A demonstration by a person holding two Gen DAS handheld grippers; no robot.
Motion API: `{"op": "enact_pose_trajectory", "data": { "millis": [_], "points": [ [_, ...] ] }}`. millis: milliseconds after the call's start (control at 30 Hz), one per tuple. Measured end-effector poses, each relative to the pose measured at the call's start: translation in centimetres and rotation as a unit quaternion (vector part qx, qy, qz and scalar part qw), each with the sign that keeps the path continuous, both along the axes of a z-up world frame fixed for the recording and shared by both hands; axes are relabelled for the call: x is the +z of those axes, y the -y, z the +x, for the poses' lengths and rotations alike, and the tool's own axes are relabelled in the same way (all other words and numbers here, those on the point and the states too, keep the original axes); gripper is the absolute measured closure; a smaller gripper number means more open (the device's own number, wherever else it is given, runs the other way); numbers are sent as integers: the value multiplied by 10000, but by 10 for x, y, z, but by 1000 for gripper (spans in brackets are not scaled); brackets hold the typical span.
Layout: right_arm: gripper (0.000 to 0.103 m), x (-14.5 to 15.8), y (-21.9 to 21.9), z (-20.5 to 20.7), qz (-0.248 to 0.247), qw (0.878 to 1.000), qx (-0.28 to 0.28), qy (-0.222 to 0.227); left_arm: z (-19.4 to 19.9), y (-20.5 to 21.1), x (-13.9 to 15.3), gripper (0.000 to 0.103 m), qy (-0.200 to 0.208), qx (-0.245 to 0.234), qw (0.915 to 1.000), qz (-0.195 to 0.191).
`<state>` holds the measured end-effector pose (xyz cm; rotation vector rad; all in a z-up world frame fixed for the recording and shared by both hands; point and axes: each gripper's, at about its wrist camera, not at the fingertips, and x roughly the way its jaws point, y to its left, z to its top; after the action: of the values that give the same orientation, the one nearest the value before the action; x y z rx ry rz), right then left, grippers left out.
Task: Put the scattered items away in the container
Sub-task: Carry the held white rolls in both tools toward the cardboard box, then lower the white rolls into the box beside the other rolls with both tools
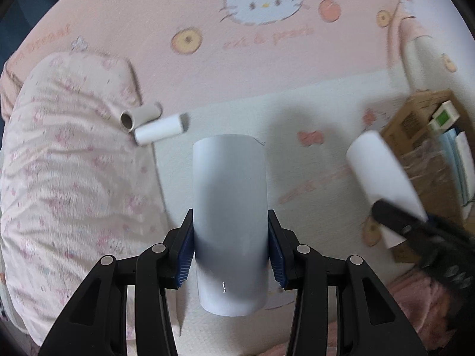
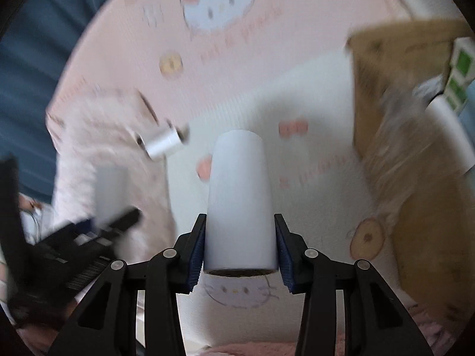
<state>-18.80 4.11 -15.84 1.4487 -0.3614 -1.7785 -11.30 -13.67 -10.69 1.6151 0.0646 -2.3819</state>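
While a white roll [image 1: 230,222] is clamped in the left gripper [image 1: 231,252] and a second roll [image 2: 240,204] in the right gripper [image 2: 240,249], each should be carried level over the cardboard box [image 1: 427,160], right of frame, and released low inside. Two smaller rolls [image 1: 160,129] remain on the pink bedsheet [image 1: 267,68] at centre left, beside a floral pillow [image 1: 68,163].
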Motion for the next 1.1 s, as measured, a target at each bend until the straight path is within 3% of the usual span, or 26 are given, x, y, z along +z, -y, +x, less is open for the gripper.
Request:
{"op": "enact_pose_trajectory", "data": {
  "millis": [200,400,767,933,1100],
  "points": [
    [63,51,-27,-20,-399,9976,-226,-513,-28,-15,32,56,-395,-60,9990,221],
    [63,70,-43,-36,-498,9959,-249,-711,-50,-48,54,56,-675,-561,9956,316],
    [63,52,-118,-73,-425,9931,-905,-612,-90,-129,49,56,-644,-1451,9872,172],
    [63,37,-140,-87,-270,9943,-821,-620,-100,-178,43,56,-604,-1967,9786,-95],
    [63,17,-160,-103,-112,9954,-803,-521,-110,-214,35,56,-503,-2314,9715,26]
  ]
}}
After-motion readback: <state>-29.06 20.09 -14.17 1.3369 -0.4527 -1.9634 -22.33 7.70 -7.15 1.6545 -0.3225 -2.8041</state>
